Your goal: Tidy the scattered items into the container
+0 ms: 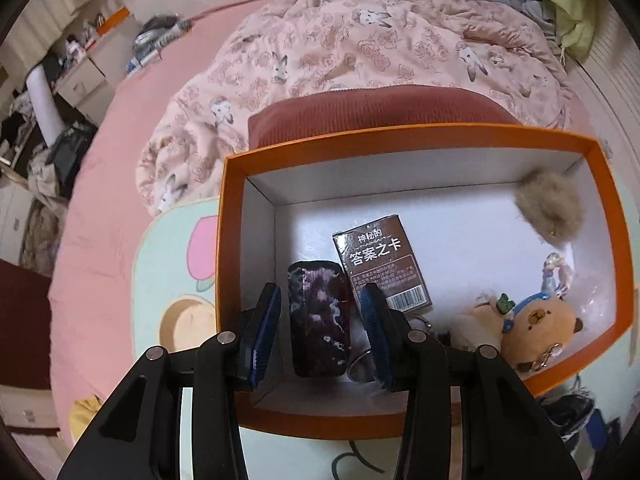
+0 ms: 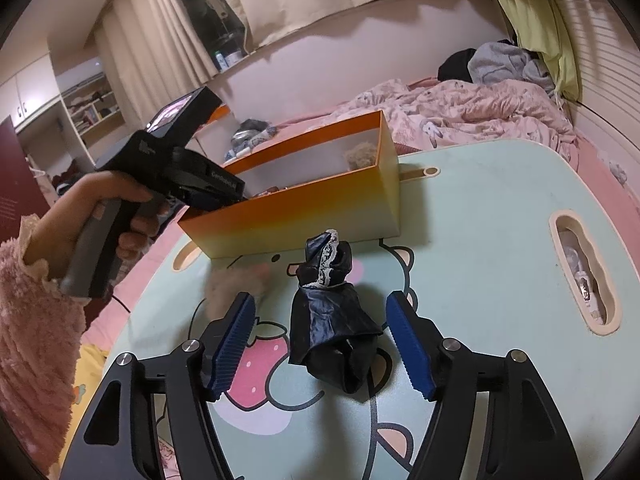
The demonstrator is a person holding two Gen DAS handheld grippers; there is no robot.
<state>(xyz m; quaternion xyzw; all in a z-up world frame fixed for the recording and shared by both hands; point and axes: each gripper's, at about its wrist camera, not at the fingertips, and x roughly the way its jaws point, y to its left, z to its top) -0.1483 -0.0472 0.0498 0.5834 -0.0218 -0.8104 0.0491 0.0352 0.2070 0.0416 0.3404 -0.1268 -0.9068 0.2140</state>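
Left gripper reaches down inside the orange cardboard box, pads pressed on a dark purple marbled oblong case just beside the brown card pack on the box floor. Judgement: lower until the case rests, then release. Right gripper, jaws apart, straddles the black lace-trimmed fabric pouch lying on the mint cartoon-print table, near the box's front wall; centre on it before closing.
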